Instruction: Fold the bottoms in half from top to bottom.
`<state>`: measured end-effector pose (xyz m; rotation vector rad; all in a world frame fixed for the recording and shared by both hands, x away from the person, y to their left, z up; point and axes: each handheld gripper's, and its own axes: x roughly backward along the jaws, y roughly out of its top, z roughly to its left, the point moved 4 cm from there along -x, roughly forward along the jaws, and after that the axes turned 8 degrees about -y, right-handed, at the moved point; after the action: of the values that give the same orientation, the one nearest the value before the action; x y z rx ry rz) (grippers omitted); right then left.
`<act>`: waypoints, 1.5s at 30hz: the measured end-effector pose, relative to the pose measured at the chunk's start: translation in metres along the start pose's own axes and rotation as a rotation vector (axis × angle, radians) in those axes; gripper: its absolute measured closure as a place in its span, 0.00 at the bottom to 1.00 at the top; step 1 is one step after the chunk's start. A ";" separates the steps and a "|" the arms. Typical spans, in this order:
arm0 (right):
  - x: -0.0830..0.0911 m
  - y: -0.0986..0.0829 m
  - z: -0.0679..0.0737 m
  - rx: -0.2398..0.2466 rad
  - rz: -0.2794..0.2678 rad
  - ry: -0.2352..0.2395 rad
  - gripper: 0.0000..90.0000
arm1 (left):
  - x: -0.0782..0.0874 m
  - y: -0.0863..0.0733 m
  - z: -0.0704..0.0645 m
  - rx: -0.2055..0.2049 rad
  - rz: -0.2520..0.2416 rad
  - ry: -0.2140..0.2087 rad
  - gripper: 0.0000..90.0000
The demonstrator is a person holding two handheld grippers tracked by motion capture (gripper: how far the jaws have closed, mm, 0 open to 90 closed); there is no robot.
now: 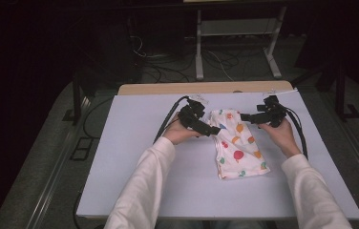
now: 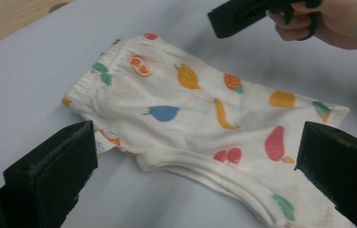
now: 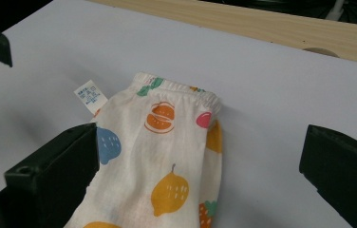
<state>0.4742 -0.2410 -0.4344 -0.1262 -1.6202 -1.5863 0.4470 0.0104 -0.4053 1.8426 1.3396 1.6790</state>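
Note:
A small pair of cream pants [image 1: 237, 145] printed with coloured fruit lies folded on the white table, waistband at the far end. My left gripper [image 1: 211, 129] is low at the garment's left edge near the waistband, and my right gripper [image 1: 245, 117] is at the top right corner. In the left gripper view the pants [image 2: 200, 114] lie flat between wide-open jaws of the left gripper [image 2: 195, 142], apart from both. In the right gripper view the right gripper [image 3: 198, 142] stands open over the waistband [image 3: 181, 90], beside a white label [image 3: 90, 96]. Neither holds cloth.
The white board [image 1: 134, 157] covers the table, with a strip of bare wood [image 1: 168, 88] along its far edge. Cables [image 1: 165, 121] trail from both grippers across the far part. Beyond the table are a dark floor, wires and a metal stand [image 1: 199, 52].

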 end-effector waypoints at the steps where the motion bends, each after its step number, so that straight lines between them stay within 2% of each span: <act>1: 0.000 0.000 0.000 0.000 0.001 -0.001 0.00 | 0.000 0.000 0.003 0.006 -0.004 0.001 0.00; 6: -0.005 -0.001 0.000 -0.006 0.003 0.007 0.00 | -0.002 -0.002 0.014 0.025 -0.016 0.016 0.00; 8: -0.006 -0.001 0.000 -0.006 0.001 0.009 0.00 | -0.004 -0.004 0.021 0.051 -0.027 0.024 0.00; 12: -0.009 -0.001 0.000 -0.014 0.000 0.017 0.00 | -0.007 -0.006 0.030 0.072 -0.037 0.031 0.00; 18: -0.011 -0.002 0.000 -0.017 0.005 0.015 0.00 | -0.010 -0.009 0.042 0.112 -0.088 0.033 0.00; 20: -0.014 -0.003 -0.001 -0.030 0.006 0.016 0.00 | -0.014 -0.012 0.049 0.145 -0.108 0.032 0.00; 25: -0.016 -0.004 -0.001 -0.042 0.007 0.027 0.00 | -0.019 -0.016 0.057 0.185 -0.133 0.017 0.00; 26: -0.015 -0.004 -0.001 -0.051 0.006 0.029 0.00 | -0.021 -0.018 0.060 0.211 -0.144 -0.001 0.00; 33: -0.016 -0.004 -0.007 -0.084 0.011 0.021 0.00 | -0.031 -0.022 0.063 0.255 -0.149 -0.023 0.00; 34: -0.019 -0.006 -0.009 -0.104 0.028 0.028 0.00 | -0.033 -0.022 0.063 0.271 -0.154 -0.027 0.00; 36: -0.022 -0.009 -0.010 -0.098 0.044 0.023 0.04 | -0.038 -0.023 0.065 0.296 -0.164 -0.024 0.00; 39: -0.027 -0.011 -0.012 -0.091 0.069 0.016 0.05 | -0.041 -0.024 0.066 0.311 -0.170 -0.031 0.00; 40: -0.031 -0.012 -0.012 -0.096 0.077 0.030 0.09 | -0.044 -0.025 0.067 0.330 -0.176 -0.033 0.00; 44: -0.036 -0.013 -0.012 -0.105 0.096 0.048 0.12 | -0.048 -0.027 0.069 0.339 -0.173 -0.024 0.05; 45: -0.039 -0.013 -0.013 -0.122 0.097 0.064 0.16 | -0.050 -0.027 0.069 0.339 -0.172 -0.026 0.07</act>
<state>0.4973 -0.2361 -0.4705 -0.2130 -1.4473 -1.5983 0.5037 0.0097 -0.4742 1.8481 1.8057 1.4045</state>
